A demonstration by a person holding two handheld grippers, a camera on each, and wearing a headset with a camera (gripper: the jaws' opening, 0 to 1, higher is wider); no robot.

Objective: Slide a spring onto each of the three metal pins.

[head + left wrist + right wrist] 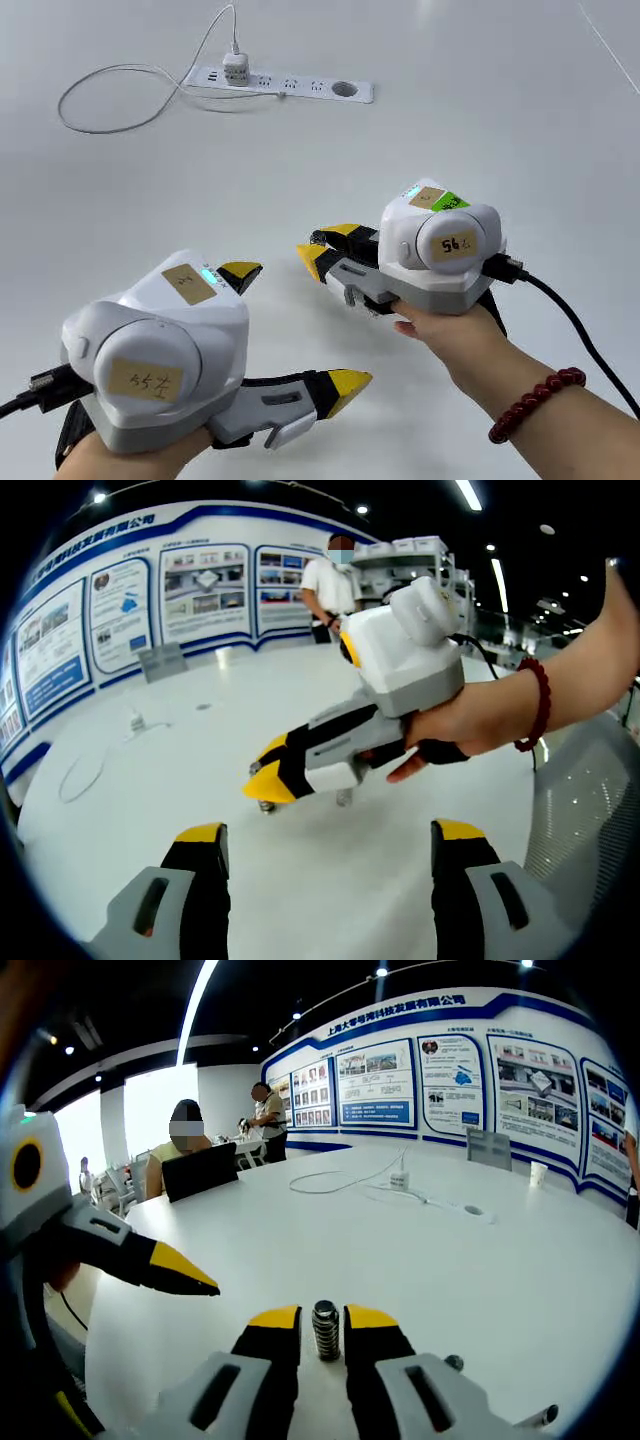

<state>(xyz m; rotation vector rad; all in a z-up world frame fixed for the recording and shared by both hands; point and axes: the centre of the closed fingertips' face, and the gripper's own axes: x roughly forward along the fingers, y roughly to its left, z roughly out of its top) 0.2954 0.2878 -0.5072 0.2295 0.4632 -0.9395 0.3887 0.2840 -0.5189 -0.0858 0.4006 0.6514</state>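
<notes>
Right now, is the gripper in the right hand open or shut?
Shut. On the right gripper, the yellow-tipped jaws press both sides of a small coiled spring held between them.

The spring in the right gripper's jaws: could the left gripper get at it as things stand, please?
Probably yes: the left gripper, jaws open, faces the right gripper with nothing between them. But the spring sits pinched between the right jaws, so little of it is exposed.
</notes>
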